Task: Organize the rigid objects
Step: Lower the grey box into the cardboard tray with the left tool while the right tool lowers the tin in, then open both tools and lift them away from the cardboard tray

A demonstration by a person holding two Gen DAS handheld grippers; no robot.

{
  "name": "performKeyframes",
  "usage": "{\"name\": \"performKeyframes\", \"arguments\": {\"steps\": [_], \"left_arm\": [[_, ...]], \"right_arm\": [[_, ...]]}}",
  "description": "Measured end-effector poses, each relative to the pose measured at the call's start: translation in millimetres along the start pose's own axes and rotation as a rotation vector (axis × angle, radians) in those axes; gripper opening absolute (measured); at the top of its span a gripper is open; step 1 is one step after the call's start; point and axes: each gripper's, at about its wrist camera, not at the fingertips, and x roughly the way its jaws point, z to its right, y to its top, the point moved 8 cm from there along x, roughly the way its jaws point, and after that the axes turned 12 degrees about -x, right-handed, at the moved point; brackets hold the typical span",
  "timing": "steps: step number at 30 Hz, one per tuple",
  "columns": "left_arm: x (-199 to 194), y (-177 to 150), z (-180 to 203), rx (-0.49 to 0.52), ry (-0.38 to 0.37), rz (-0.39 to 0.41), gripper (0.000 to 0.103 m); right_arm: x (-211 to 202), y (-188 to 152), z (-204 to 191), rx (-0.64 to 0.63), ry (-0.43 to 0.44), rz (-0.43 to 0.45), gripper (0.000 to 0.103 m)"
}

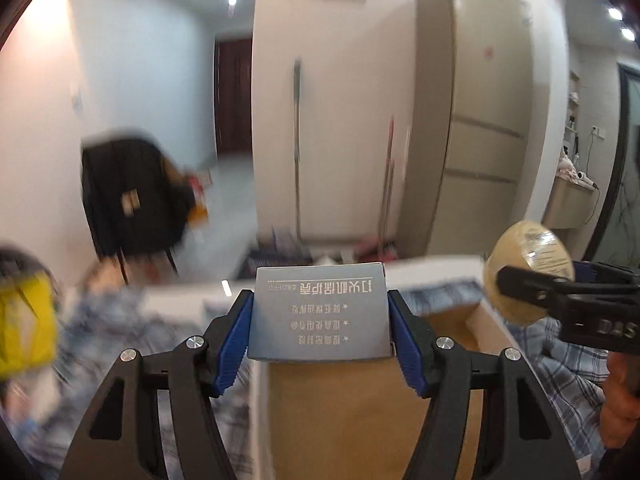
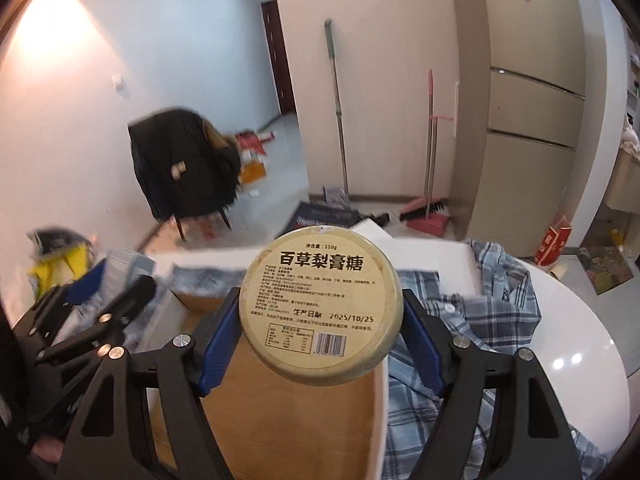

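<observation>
My left gripper point(image 1: 320, 322) is shut on a small grey box point(image 1: 320, 312) with white printed text, its blue pads pressing both sides. It hangs over an open white-walled box with a brown cardboard floor point(image 1: 344, 412). My right gripper point(image 2: 320, 320) is shut on a round cream-yellow tin point(image 2: 322, 304) with a printed label and barcode, held above the same brown-floored box point(image 2: 304, 420). In the left wrist view the tin point(image 1: 528, 268) and the right gripper point(image 1: 520, 284) show at the right edge. The left gripper point(image 2: 120, 292) with its grey box point(image 2: 124, 268) appears blurred at the left of the right wrist view.
Blue plaid cloth point(image 2: 460, 320) lies around the box on a white round table point(image 2: 580, 340). A yellow item point(image 1: 24, 328) sits blurred at the left. Beyond are a black draped chair point(image 2: 184, 168), a mop point(image 2: 338, 120), a pink broom and dustpan point(image 2: 430, 200) and a beige fridge point(image 2: 532, 100).
</observation>
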Motion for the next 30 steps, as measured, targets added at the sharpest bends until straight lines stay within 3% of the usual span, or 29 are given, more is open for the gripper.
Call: {"name": "performKeyframes", "arguments": {"steps": [3,7,13,18,24,27,28,29,30], "left_arm": [[23.0,-12.1,-13.3,-0.057,0.005,-0.102,0.067],[38.3,-24.0,-21.4,-0.028,0.054,-0.196,0.067],[42.5,-45.1,-16.2,0.011,0.082,-0.23,0.067],[44.4,-53.0,-15.1,0.038,0.09,-0.241,0.067],[30.9,-40.8,-11.9,0.035,0.082,-0.185,0.068],[6.0,-21.1,-10.5,-0.001,0.088,-0.045,0.068],[-7.6,-11.8,-7.2,-0.009,0.064,0.015,0.071],[-21.0,-3.1,-2.8,-0.012,0.038,0.064,0.084],[-36.1,5.3,1.9,-0.012,0.012,0.113,0.092]], "right_arm": [[15.1,-10.8,-2.0,-0.012,0.026,-0.058,0.074],[32.5,-23.1,-11.6,-0.035,0.066,-0.117,0.074],[53.8,-41.1,-14.4,-0.067,0.068,-0.174,0.074],[62.9,-50.8,-14.1,-0.033,0.133,-0.223,0.074],[64.3,-52.9,-10.4,-0.03,0.133,-0.236,0.074],[58.0,-44.3,-8.1,-0.026,0.11,-0.184,0.075],[52.3,-38.9,-6.2,-0.027,0.093,-0.15,0.075],[44.9,-33.1,-4.1,-0.027,0.082,-0.112,0.081],[36.8,-27.3,-2.8,-0.025,0.077,-0.073,0.093]]}}
